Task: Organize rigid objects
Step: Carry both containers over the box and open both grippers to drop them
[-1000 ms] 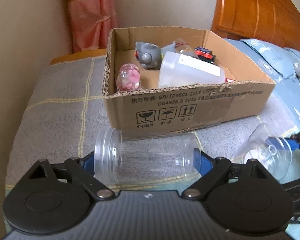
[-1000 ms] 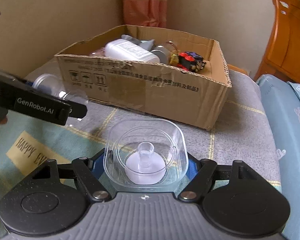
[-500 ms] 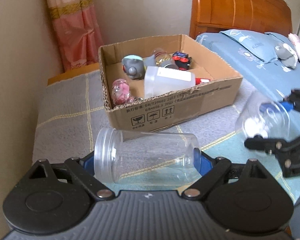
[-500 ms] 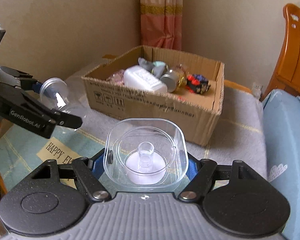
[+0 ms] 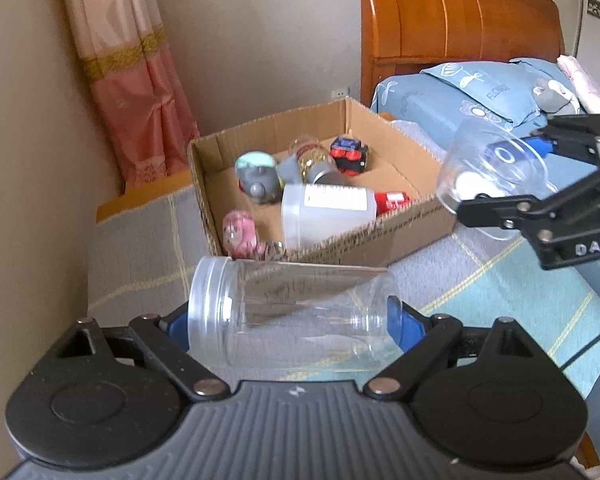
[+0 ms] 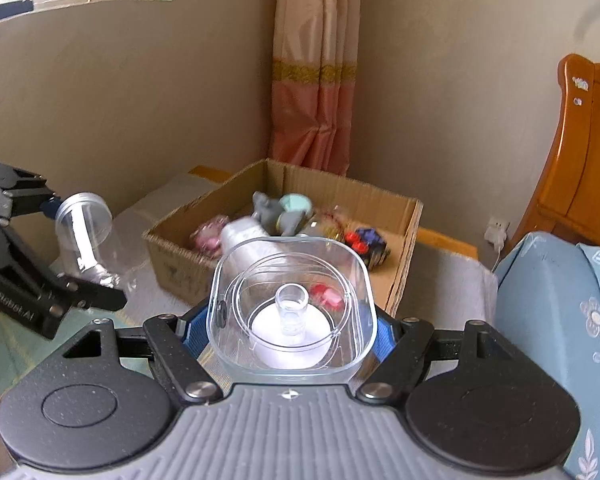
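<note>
Left gripper (image 5: 294, 318) jaws clamp a clear jar (image 5: 292, 314) sideways, mouth at nine o'clock. Right gripper (image 6: 290, 316) jaws grip a clear square lid (image 6: 290, 312). Beyond, at twelve o'clock on the bed (image 5: 140, 256), the cardboard box (image 5: 380, 240) holds bottles and toys.

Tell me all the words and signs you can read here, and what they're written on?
"DAS" stands in white on the black right gripper arm, cut off by the picture's edge.
"GenRobot.AI" stands on the black left gripper arm, blurred and only just readable.
The cardboard box has black print along its front wall: too blurred to read.
The white bottle in the box has a label: too small to read.
The blue pillow has faint lettering: unreadable.
</note>
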Available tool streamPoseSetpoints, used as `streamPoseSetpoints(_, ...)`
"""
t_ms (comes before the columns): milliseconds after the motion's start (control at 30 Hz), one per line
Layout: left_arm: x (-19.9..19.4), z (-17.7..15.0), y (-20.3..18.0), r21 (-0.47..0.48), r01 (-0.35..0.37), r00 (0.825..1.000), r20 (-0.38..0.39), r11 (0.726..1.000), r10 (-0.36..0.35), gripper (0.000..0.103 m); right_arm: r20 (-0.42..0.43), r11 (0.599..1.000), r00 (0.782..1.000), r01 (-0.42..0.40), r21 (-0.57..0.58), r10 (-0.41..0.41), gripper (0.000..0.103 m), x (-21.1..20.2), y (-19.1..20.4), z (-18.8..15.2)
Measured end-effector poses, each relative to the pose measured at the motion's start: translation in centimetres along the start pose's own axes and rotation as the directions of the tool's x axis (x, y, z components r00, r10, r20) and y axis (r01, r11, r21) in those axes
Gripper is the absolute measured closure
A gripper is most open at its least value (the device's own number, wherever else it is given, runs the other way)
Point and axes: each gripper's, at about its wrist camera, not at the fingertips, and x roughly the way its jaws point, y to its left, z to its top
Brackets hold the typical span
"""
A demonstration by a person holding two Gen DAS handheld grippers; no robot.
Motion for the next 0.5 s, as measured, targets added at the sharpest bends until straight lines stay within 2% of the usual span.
streamPoseSetpoints(167, 0.5, 2.2, 0.8, -0.012, 0.011, 0.999, 0.032, 1.000, -0.011, 0.011, 0.006, 1.000, 1.000, 0.007, 0.009, -0.007, 0.023, 1.8, -1.1, 1.7)
streamPoseSetpoints(500, 4.4, 8.7, 3.4, -0.024, -0.038, 0.996, 0.078, 0.999, 0.039, 0.011, -0.013, 0.999, 0.999, 0.046, 0.027, -0.046, 0.023, 7.6, -3.4, 4.3)
